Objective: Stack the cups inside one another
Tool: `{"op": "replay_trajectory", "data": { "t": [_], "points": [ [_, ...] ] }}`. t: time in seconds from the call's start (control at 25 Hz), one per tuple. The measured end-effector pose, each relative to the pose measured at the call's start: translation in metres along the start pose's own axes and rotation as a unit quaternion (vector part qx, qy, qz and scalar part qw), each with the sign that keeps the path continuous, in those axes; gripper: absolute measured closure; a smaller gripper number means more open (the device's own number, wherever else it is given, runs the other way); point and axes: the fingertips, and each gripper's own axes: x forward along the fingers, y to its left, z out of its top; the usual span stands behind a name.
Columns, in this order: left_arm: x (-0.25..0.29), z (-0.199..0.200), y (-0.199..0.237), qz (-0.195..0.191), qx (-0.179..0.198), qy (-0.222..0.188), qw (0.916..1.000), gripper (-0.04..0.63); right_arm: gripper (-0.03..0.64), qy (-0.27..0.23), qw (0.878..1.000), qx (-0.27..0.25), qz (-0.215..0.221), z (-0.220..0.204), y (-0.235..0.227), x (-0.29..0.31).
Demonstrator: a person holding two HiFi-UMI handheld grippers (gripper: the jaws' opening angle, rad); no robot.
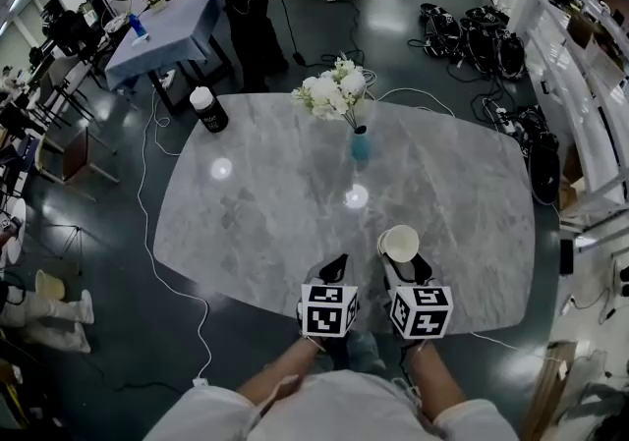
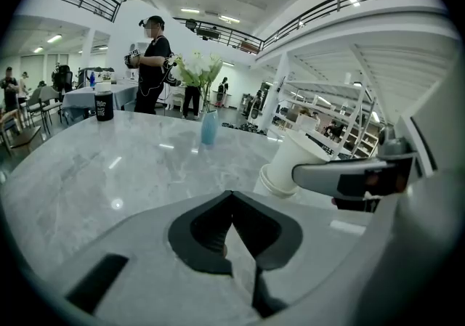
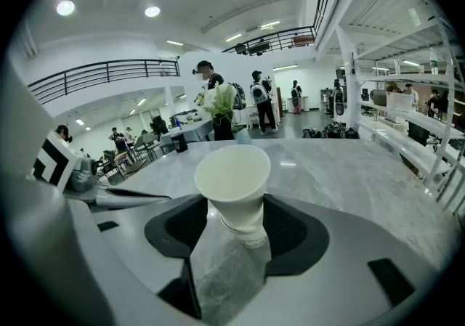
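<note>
Right gripper (image 1: 406,270): jaws clamped on the nested stack of white paper cups (image 3: 234,181), held tilted, mouth up, over the near edge of the grey marble tabletop (image 1: 256,213). Left gripper (image 1: 332,274): just beside the right, jaws together, 0 items between them.

Left tool (image 1: 338,264): I am holding it low in front of my body, and its jaws are pressing together tip to tip with nothing between them.
Right tool (image 1: 405,267): I am holding it just beside the left one, and its jaws are gripping the lower body of a white cup (image 3: 234,183).
Left forearm (image 1: 280,380) and right forearm (image 1: 432,375): both are reaching forward, nearly parallel.
</note>
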Motion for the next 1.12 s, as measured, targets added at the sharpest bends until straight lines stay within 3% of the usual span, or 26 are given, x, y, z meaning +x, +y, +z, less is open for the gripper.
{"op": "replay_trajectory", "data": {
  "t": [0.56,1.12],
  "points": [
    [0.005,-0.012,0.004,0.012,-0.010,0.020,0.9997,0.600,0.397,0.010,1.000,-0.001,0.000,-0.009,-0.009,0.014],
    [-0.002,-0.008,0.007,0.004,-0.010,0.012,0.9999,0.600,0.396,-0.011,1.000,0.005,-0.017,-0.001,-0.006,0.001]
  ]
}}
